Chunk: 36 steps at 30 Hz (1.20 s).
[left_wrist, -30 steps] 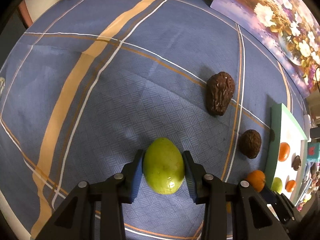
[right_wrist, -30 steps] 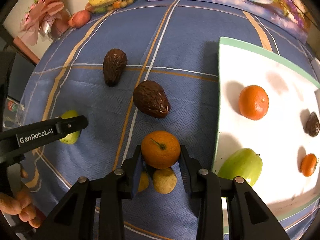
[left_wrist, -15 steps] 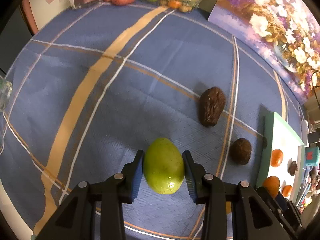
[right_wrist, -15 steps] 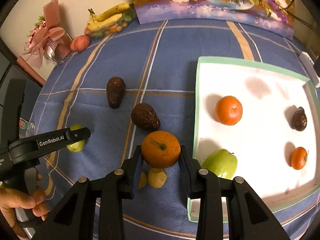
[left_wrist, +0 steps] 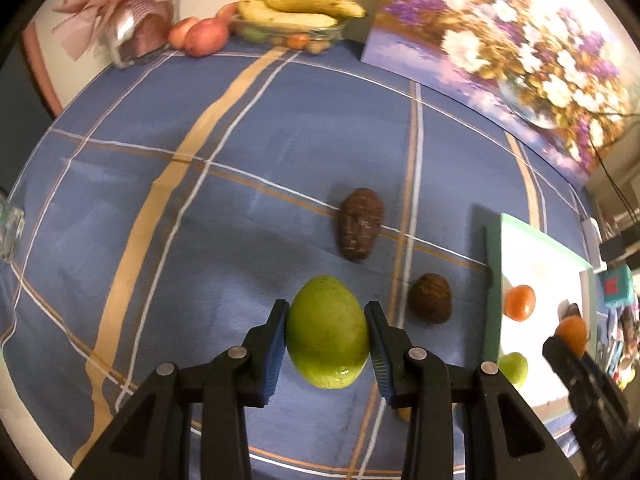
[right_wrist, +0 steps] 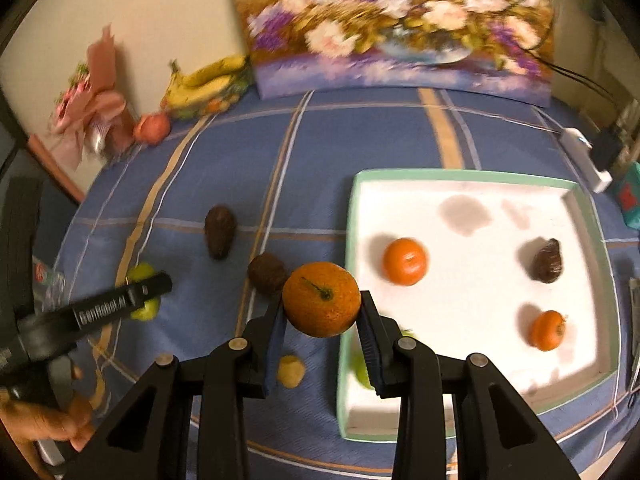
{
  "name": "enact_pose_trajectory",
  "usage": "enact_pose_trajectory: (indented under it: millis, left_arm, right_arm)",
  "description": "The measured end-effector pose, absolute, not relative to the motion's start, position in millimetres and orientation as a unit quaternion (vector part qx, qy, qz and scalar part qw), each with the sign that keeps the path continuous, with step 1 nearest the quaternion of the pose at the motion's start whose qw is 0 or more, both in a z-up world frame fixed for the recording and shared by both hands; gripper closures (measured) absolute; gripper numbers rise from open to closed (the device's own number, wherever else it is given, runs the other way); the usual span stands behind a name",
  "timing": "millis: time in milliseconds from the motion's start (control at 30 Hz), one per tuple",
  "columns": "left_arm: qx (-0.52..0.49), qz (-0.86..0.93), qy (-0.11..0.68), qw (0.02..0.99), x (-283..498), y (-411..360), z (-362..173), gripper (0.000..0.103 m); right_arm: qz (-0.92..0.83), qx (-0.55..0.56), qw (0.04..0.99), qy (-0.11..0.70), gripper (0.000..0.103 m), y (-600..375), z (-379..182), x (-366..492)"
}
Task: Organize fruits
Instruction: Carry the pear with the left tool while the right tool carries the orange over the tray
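My left gripper (left_wrist: 327, 334) is shut on a green mango (left_wrist: 327, 332), held above the blue checked cloth. My right gripper (right_wrist: 322, 316) is shut on an orange (right_wrist: 321, 299), lifted beside the left rim of the white tray (right_wrist: 348, 264). In the tray lie two oranges (right_wrist: 405, 261), (right_wrist: 546, 330), a dark avocado (right_wrist: 546, 266) and a green apple (right_wrist: 362, 372) half hidden behind my right finger. On the cloth rest two dark avocados (left_wrist: 360, 229), (left_wrist: 430, 298) and a small yellow fruit (right_wrist: 291, 371). The left gripper (right_wrist: 120, 304) with its mango also shows at the left of the right wrist view.
At the table's far edge stand a bowl of bananas (left_wrist: 298, 12), red apples (left_wrist: 204, 32), a pink wrapped bouquet (left_wrist: 132, 20) and a flower painting (right_wrist: 400, 28). A glass (left_wrist: 10, 232) sits at the left edge. A white power strip (right_wrist: 586, 160) lies beyond the tray.
Both grippers have risen with their fruit; the table looks farther below and more of the back wall shows. The right gripper with its orange now stands nearer the tray's rim.
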<state>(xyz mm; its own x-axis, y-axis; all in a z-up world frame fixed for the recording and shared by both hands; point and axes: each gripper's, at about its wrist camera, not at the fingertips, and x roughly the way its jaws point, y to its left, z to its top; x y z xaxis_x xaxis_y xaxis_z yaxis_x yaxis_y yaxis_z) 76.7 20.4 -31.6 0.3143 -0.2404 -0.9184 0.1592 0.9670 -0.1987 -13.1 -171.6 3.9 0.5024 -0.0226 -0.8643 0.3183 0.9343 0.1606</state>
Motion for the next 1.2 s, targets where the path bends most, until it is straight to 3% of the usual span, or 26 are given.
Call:
enact_pose_trajectory:
  millis: [567, 1200]
  left_arm:
    - [0.014, -0.217, 0.535, 0.816, 41, -44, -6, 0.062]
    - [0.082, -0.314, 0.504, 0.800, 5, -108, -1, 0.062]
  right_arm:
    - [-0.256, 0.264, 0.798, 0.477, 0.067, -282, -4, -71]
    - [-0.284, 0.275, 0.775, 0.492, 0.067, -298, -14, -83]
